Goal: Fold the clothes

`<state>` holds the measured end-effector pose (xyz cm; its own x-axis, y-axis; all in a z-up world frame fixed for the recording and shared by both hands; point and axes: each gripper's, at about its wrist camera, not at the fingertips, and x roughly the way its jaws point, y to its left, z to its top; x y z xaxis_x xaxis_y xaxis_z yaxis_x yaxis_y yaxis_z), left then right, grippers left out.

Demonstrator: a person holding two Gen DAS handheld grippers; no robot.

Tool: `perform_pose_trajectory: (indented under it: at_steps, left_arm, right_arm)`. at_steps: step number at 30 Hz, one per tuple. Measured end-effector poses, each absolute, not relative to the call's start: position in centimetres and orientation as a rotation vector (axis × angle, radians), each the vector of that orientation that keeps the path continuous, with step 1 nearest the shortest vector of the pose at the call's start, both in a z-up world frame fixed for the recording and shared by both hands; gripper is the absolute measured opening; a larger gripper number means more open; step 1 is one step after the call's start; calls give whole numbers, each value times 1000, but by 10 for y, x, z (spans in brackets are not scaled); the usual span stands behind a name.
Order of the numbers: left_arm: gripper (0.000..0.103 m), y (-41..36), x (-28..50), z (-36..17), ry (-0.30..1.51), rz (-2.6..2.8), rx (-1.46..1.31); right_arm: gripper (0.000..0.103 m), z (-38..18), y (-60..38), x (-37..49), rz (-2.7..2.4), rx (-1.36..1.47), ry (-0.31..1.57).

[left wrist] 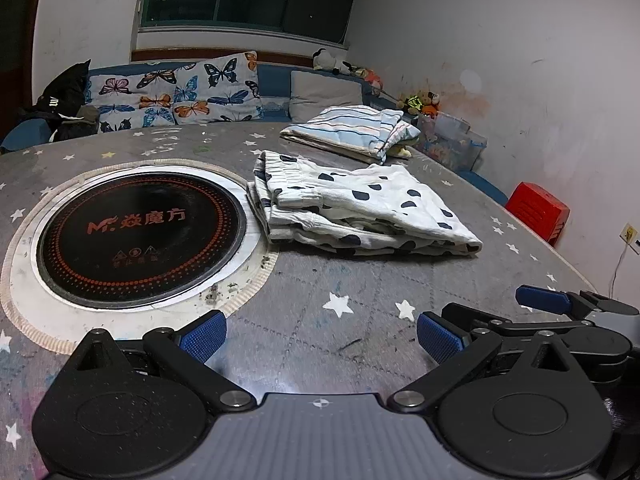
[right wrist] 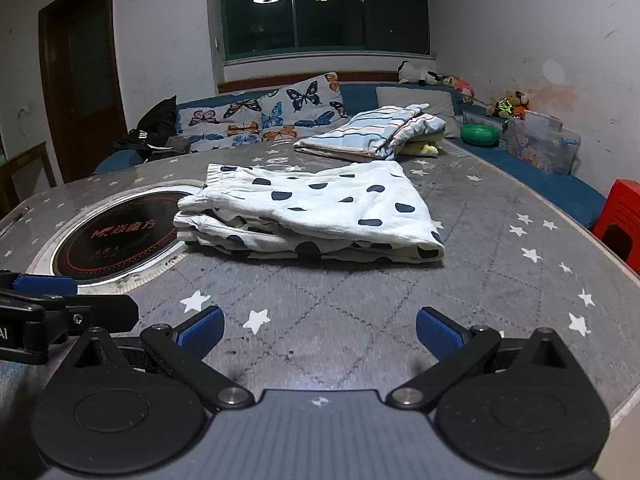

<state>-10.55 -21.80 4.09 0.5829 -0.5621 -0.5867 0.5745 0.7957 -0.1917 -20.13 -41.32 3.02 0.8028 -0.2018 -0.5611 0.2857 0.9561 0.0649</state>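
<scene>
A round grey star-patterned desk (right wrist: 500, 280) carries a black induction plate (left wrist: 140, 236) set into its middle. Just right of the plate lies the folded white dotted garment (right wrist: 320, 216); the folded striped garment (right wrist: 372, 132) sits near the far edge. At the near edge, the left hand-held gripper (left wrist: 320, 336) and right hand-held gripper (right wrist: 320, 332) hover wide open, holding nothing

- A round table (right wrist: 500, 280) covered in grey star-print cloth carries everything.
- A black induction hob (left wrist: 140, 240) is set into it.
- Folded spotted white clothes (right wrist: 320, 212) lie beside the hob.
- A folded striped garment (right wrist: 372, 132) lies farther back.
</scene>
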Motion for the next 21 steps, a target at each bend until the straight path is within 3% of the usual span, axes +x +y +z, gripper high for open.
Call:
perform_pose_trajectory:
  at_steps: [21]
  left_arm:
    - [103, -223, -118, 38, 666, -678, 43]
  right_arm:
    - [103, 24, -411, -211, -272, 171, 583]
